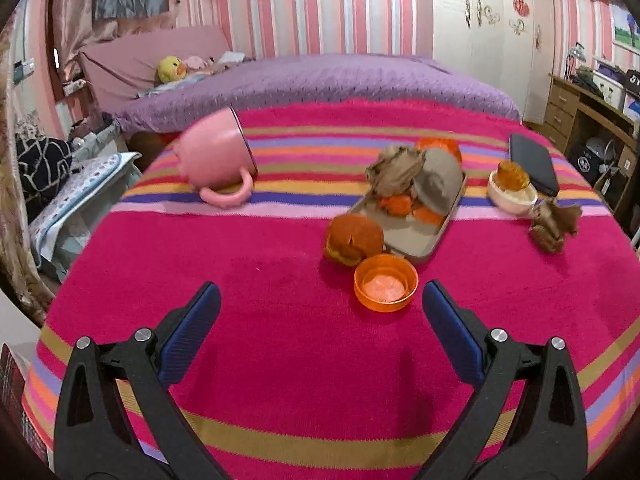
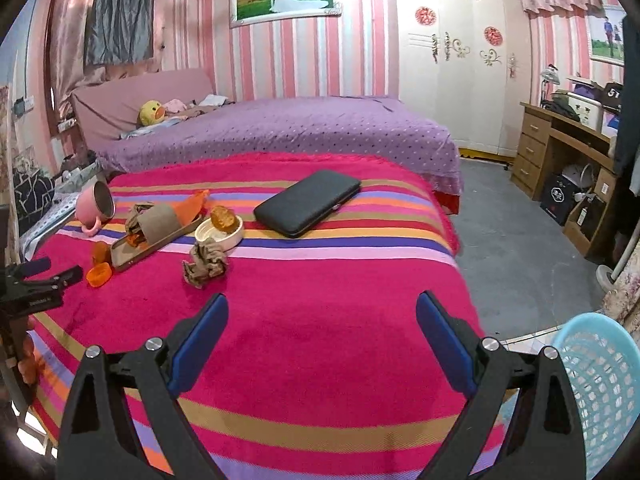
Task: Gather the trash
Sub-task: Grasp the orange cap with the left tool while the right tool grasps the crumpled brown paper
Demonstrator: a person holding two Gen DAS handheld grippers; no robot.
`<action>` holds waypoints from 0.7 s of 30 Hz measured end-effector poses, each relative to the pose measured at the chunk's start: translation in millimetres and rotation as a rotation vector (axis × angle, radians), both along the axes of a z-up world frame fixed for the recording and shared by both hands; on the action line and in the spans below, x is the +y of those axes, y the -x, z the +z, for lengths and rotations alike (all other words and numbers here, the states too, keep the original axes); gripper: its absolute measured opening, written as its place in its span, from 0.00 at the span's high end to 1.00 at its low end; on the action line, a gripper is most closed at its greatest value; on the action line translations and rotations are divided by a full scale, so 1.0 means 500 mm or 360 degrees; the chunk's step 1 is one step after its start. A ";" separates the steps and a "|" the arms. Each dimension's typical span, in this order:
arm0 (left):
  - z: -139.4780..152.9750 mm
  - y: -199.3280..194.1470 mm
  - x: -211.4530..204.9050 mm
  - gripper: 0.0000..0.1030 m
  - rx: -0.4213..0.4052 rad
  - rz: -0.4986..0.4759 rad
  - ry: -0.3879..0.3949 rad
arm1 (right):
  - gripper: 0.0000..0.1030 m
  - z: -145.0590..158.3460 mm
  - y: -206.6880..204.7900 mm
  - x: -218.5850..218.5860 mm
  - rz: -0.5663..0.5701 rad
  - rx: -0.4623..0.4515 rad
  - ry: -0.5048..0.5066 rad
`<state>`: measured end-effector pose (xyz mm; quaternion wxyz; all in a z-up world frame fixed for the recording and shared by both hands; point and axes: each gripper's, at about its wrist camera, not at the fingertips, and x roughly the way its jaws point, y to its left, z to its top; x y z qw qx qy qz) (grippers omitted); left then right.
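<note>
Hovering spread-jawed, left gripper (image 1: 321, 306) faces orange cup (image 1: 386, 282).

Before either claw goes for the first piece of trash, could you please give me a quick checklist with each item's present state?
1. Left claw open: ok.
2. Right claw open: ok.
3. Both claws holding nothing: ok.
4. Crumpled brown paper lying free on the striped blanket, nothing on it: ok.
5. Blue basket in view beside the right claw: ok.
6. Basket has room inside: cannot tell.
</note>
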<state>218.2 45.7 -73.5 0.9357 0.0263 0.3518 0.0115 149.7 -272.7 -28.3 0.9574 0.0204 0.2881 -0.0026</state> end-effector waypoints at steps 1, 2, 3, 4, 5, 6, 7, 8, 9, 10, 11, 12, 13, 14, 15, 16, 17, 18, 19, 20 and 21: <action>-0.003 -0.006 -0.004 0.06 0.0023 -0.0017 0.0008 | 0.10 -0.003 -0.008 0.007 0.0005 0.0009 0.0012; -0.003 -0.009 -0.007 0.06 0.0030 -0.0035 0.0023 | 0.10 -0.006 -0.015 0.015 0.0009 0.0017 0.0024; -0.001 -0.011 -0.010 0.06 0.0027 -0.0046 0.0033 | 0.10 -0.008 -0.022 0.021 0.0013 0.0026 0.0031; -0.001 -0.015 -0.014 0.06 0.0026 -0.0054 0.0038 | 0.10 -0.011 -0.029 0.025 0.0015 0.0036 0.0033; -0.002 -0.022 -0.018 0.06 0.0036 -0.0060 0.0039 | 0.10 -0.012 -0.033 0.027 0.0012 0.0041 0.0032; -0.004 -0.028 -0.024 0.10 0.0048 -0.0064 0.0037 | 0.10 -0.014 -0.039 0.029 0.0009 0.0047 0.0024; -0.009 -0.036 -0.033 0.12 0.0081 -0.0076 0.0025 | 0.10 -0.015 -0.043 0.029 0.0008 0.0053 0.0014; -0.012 -0.041 -0.041 0.19 0.0103 -0.0083 0.0016 | 0.10 -0.017 -0.049 0.032 0.0007 0.0060 0.0000; -0.016 -0.045 -0.048 0.27 0.0126 -0.0095 0.0011 | 0.10 -0.018 -0.054 0.034 0.0006 0.0064 -0.0005; -0.021 -0.048 -0.055 0.32 0.0151 -0.0116 0.0010 | 0.10 -0.019 -0.058 0.037 0.0007 0.0069 -0.0011; -0.026 -0.054 -0.059 0.40 0.0174 -0.0131 0.0007 | 0.10 -0.019 -0.061 0.041 0.0009 0.0070 -0.0013; -0.028 -0.055 -0.061 0.47 0.0186 -0.0141 0.0006 | 0.10 -0.019 -0.062 0.045 0.0011 0.0069 -0.0012; -0.028 -0.053 -0.063 0.50 0.0185 -0.0152 0.0016 | 0.10 -0.019 -0.064 0.049 0.0015 0.0068 -0.0011; -0.028 -0.052 -0.062 0.57 0.0182 -0.0153 0.0019 | 0.10 -0.019 -0.065 0.055 0.0024 0.0068 -0.0007; -0.028 -0.049 -0.060 0.62 0.0182 -0.0155 0.0025 | 0.10 -0.019 -0.066 0.063 0.0035 0.0070 0.0003; -0.027 -0.043 -0.056 0.62 0.0182 -0.0148 0.0037 | 0.10 -0.020 -0.068 0.071 0.0047 0.0073 0.0016; -0.026 -0.040 -0.052 0.62 0.0178 -0.0140 0.0039 | 0.10 -0.022 -0.070 0.077 0.0054 0.0077 0.0023; -0.024 -0.036 -0.047 0.62 0.0173 -0.0131 0.0038 | 0.10 -0.024 -0.072 0.085 0.0068 0.0082 0.0028; -0.021 -0.028 -0.040 0.62 0.0158 -0.0119 0.0028 | 0.10 -0.026 -0.074 0.092 0.0083 0.0090 0.0028; -0.016 -0.023 -0.034 0.62 0.0146 -0.0109 0.0021 | 0.10 -0.028 -0.076 0.098 0.0093 0.0095 0.0027; -0.012 -0.019 -0.027 0.62 0.0133 -0.0097 0.0020 | 0.10 -0.030 -0.079 0.106 0.0107 0.0101 0.0026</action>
